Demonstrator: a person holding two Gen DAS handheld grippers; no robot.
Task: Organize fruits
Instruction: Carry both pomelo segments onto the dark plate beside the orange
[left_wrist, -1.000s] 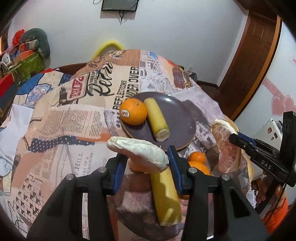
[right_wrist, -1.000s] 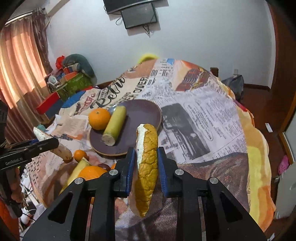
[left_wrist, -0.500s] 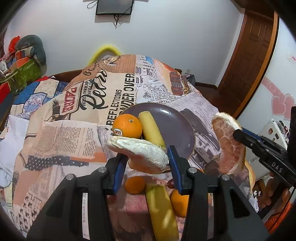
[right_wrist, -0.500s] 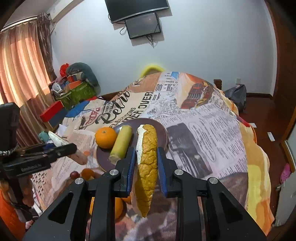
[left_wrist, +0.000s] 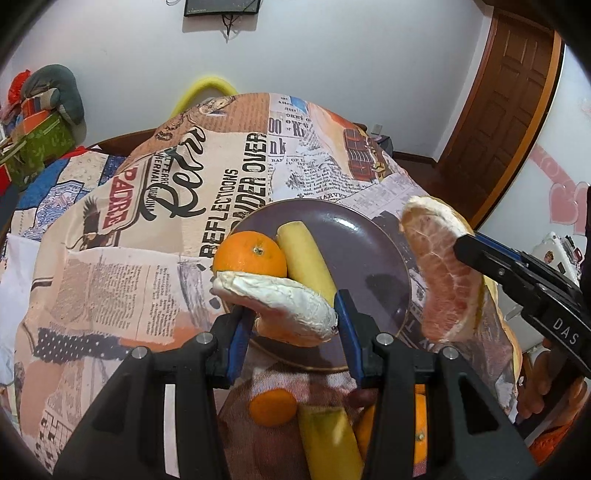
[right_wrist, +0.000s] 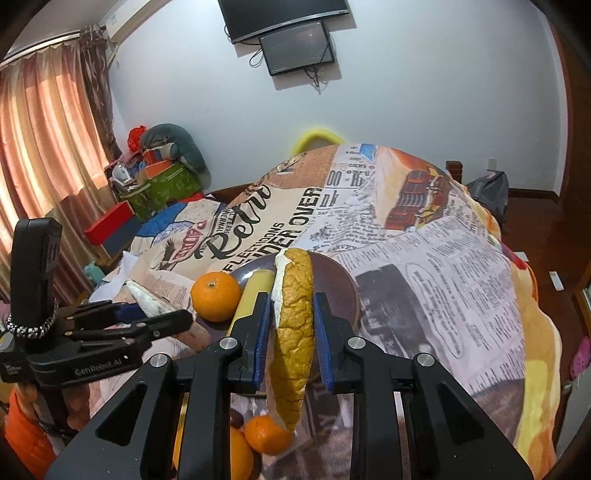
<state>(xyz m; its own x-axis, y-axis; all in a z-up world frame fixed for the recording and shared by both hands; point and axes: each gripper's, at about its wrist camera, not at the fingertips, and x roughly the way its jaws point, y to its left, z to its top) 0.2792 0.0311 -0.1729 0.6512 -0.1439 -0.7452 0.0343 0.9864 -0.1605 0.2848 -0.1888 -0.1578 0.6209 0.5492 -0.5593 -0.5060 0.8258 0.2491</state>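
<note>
My left gripper (left_wrist: 291, 314) is shut on a peeled pomelo wedge (left_wrist: 280, 310) with white pith, held above the near rim of a dark purple plate (left_wrist: 369, 266). On the plate lie an orange (left_wrist: 249, 253) and a yellow banana piece (left_wrist: 304, 260). My right gripper (right_wrist: 290, 328) is shut on a pomelo wedge with yellow rind (right_wrist: 293, 332), held upright above the plate (right_wrist: 343, 284). That wedge shows its pink flesh in the left wrist view (left_wrist: 443, 273). The left gripper (right_wrist: 147, 317) shows at the left of the right wrist view.
Below the grippers lie a small tangerine (left_wrist: 273, 406), another banana piece (left_wrist: 328, 439) and another orange (left_wrist: 419, 428). The plate rests on a newspaper-print blanket (left_wrist: 147, 258). Boxes and bags (right_wrist: 155, 177) are stacked at the far left. A wooden door (left_wrist: 506, 110) is at the right.
Both grippers have risen and moved forward towards the plate with their pomelo wedges. The loose fruits have slid lower in both views.
</note>
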